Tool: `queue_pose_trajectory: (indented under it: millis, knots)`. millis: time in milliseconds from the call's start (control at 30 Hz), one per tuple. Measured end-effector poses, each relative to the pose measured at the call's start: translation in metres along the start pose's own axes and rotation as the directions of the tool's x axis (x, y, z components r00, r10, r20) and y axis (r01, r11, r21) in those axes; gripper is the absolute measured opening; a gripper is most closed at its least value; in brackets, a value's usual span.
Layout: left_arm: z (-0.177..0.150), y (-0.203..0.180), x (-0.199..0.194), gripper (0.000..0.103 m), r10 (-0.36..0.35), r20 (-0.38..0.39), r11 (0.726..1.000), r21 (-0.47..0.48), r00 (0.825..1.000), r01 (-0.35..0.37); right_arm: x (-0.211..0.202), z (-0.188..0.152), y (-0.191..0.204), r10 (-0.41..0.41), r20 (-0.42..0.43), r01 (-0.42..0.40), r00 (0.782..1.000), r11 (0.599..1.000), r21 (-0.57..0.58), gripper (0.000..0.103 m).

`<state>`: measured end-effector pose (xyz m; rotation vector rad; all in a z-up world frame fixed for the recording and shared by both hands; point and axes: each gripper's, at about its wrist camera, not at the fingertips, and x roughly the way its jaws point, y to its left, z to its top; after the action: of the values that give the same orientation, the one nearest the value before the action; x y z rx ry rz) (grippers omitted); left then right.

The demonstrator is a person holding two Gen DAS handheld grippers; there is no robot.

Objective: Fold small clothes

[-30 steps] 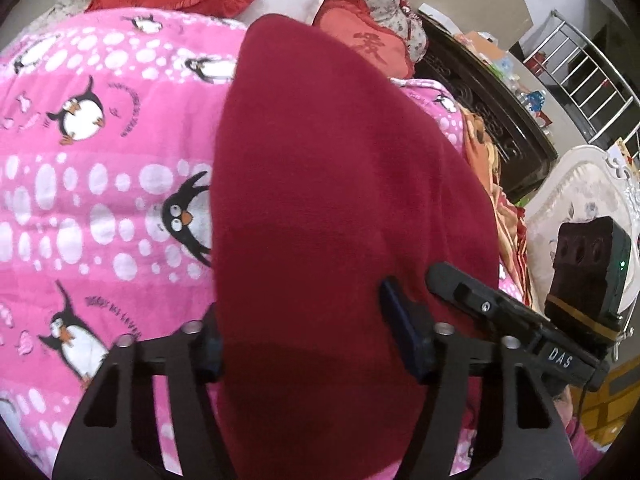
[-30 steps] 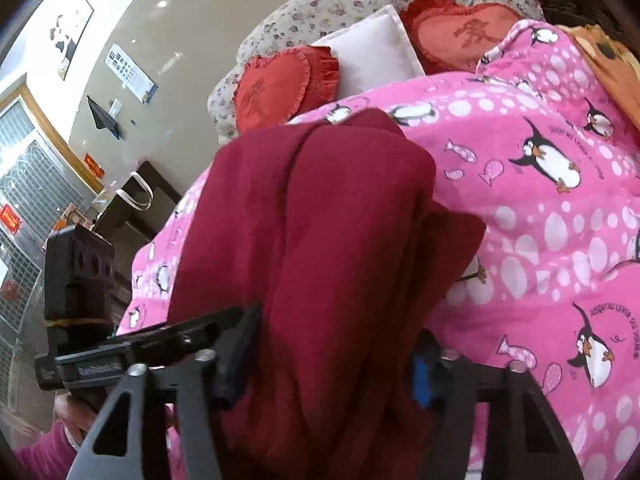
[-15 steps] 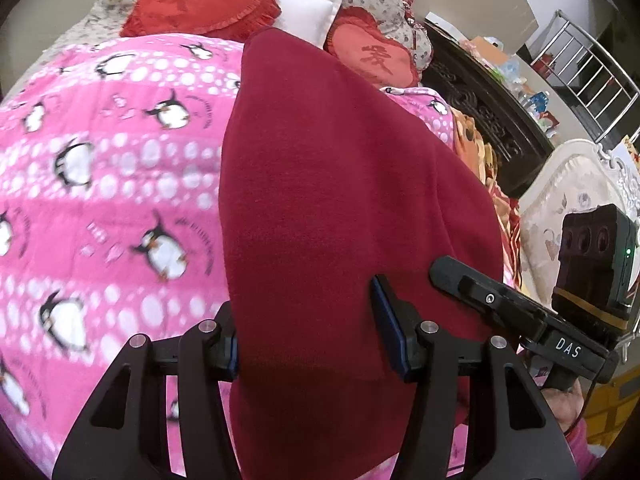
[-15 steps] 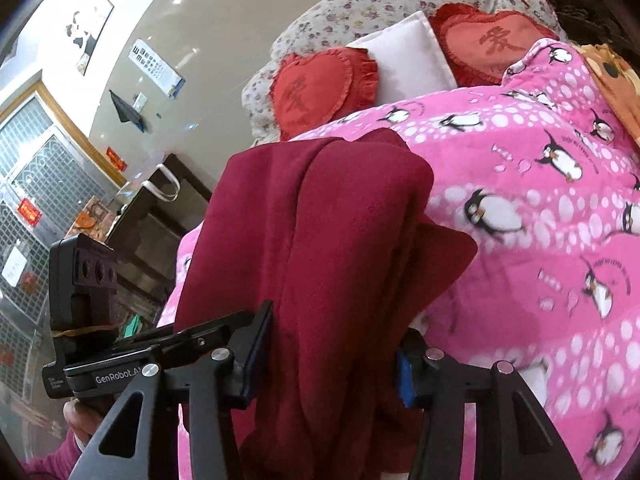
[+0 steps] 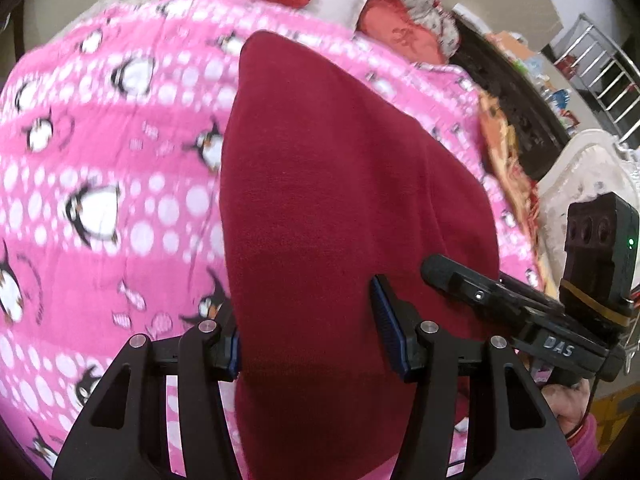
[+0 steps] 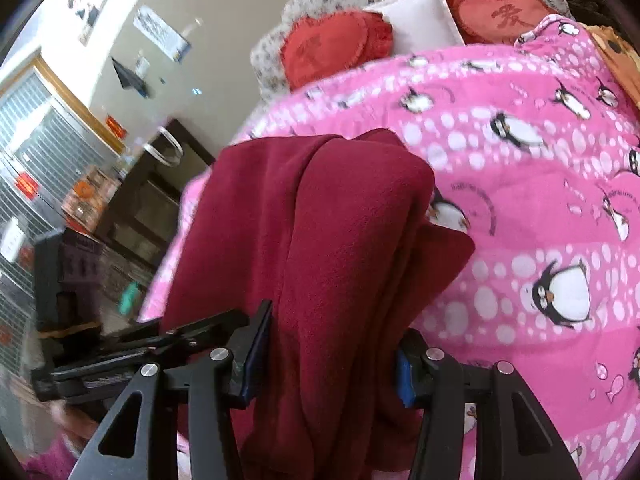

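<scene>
A dark red fleece garment (image 5: pixel 340 200) hangs over the pink penguin blanket (image 5: pixel 100 200). My left gripper (image 5: pixel 312 344) is shut on its near edge, cloth filling the gap between the blue pads. The right gripper shows at the right of this view (image 5: pixel 480 296). In the right wrist view my right gripper (image 6: pixel 328 356) is shut on a bunched, layered part of the same garment (image 6: pixel 320 220), held above the blanket (image 6: pixel 520 200). The left gripper's body (image 6: pixel 120 352) shows at the left.
Red heart cushions (image 6: pixel 332 48) and a white pillow (image 6: pixel 420 20) lie at the bed's head. A dark wooden cabinet (image 6: pixel 152 208) stands left of the bed. An orange cloth (image 5: pixel 504 148) and dark headboard (image 5: pixel 508 92) lie to the right.
Both grippers, still holding the garment, have moved together; the view shifted across the blanket and the garment's far end now lies lower against the blanket. Frames are motion blurred.
</scene>
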<state>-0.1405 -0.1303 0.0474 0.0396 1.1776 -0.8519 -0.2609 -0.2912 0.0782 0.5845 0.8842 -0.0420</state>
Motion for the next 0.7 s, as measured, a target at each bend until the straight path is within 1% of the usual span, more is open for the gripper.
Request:
queue_pose_trajectory:
  millis: [67, 100, 133, 167, 200, 300, 333, 367, 433, 467, 533, 567, 633, 667, 700]
  knots:
    - [-0.006, 0.003, 0.01, 0.054, 0.031, -0.013, 1.0, -0.002, 0.999, -0.031, 0.015, -0.006, -0.009, -0.066, -0.053, 0.066, 0.996, 0.998, -0.002, 0.056]
    - [-0.009, 0.004, 0.009, 0.055, 0.032, 0.0, 0.999, -0.002, 0.999, -0.032, 0.019, -0.008, -0.012, -0.105, -0.07, 0.104, 0.992, 0.994, -0.017, 0.058]
    - [-0.01, 0.004, 0.007, 0.057, 0.032, 0.007, 0.999, -0.004, 0.999, -0.032, 0.017, -0.009, -0.013, -0.113, -0.069, 0.112, 0.991, 0.993, -0.029, 0.059]
    - [-0.01, 0.004, 0.004, 0.058, 0.039, 0.013, 0.999, -0.007, 0.999, -0.039, 0.012, -0.009, -0.012, -0.114, -0.06, 0.112, 0.992, 0.993, -0.034, 0.059]
    - [-0.011, 0.004, 0.001, 0.059, 0.06, 0.017, 0.998, -0.004, 0.998, -0.06, 0.005, -0.009, -0.009, -0.128, -0.052, 0.126, 0.99, 0.991, -0.046, 0.06]
    - [-0.011, 0.001, -0.011, 0.059, 0.122, 0.055, 0.992, 0.014, 0.991, -0.123, -0.021, -0.009, 0.015, -0.2, 0.002, 0.198, 0.98, 0.97, -0.142, 0.06]
    - [-0.011, 0.002, -0.016, 0.059, 0.142, 0.075, 0.99, 0.017, 0.987, -0.143, -0.034, -0.009, 0.026, -0.202, 0.037, 0.205, 0.979, 0.963, -0.177, 0.06]
    - [-0.012, 0.002, -0.021, 0.059, 0.163, 0.098, 0.986, 0.016, 0.982, -0.165, -0.042, -0.007, 0.033, -0.179, 0.058, 0.187, 0.982, 0.962, -0.199, 0.06]
    - [-0.013, 0.003, -0.029, 0.059, 0.195, 0.134, 0.98, 0.007, 0.972, -0.197, -0.053, -0.006, 0.049, -0.126, 0.083, 0.143, 0.989, 0.96, -0.241, 0.054]
    - [-0.014, 0.003, -0.031, 0.059, 0.211, 0.145, 0.977, 0.0, 0.967, -0.213, -0.052, -0.009, 0.059, -0.106, 0.079, 0.123, 0.991, 0.958, -0.261, 0.052]
    - [-0.019, 0.002, -0.037, 0.059, 0.238, 0.162, 0.971, -0.001, 0.958, -0.241, -0.044, -0.016, 0.069, -0.076, 0.05, 0.088, 0.996, 0.953, -0.29, 0.044]
    - [-0.022, 0.001, -0.041, 0.059, 0.249, 0.171, 0.967, 0.002, 0.953, -0.254, -0.037, -0.023, 0.072, -0.083, 0.031, 0.089, 0.996, 0.948, -0.307, 0.042]
    - [-0.028, -0.003, -0.046, 0.059, 0.276, 0.193, 0.959, 0.008, 0.941, -0.283, -0.018, -0.037, 0.072, -0.144, -0.005, 0.134, 0.99, 0.931, -0.34, 0.035]
    - [-0.031, -0.003, -0.049, 0.059, 0.289, 0.204, 0.955, 0.008, 0.935, -0.297, -0.007, -0.047, 0.066, -0.183, -0.03, 0.161, 0.983, 0.924, -0.346, 0.033]
    - [-0.034, -0.006, -0.05, 0.059, 0.301, 0.21, 0.951, 0.004, 0.93, -0.308, 0.001, -0.055, 0.059, -0.204, -0.044, 0.177, 0.978, 0.922, -0.344, 0.033]
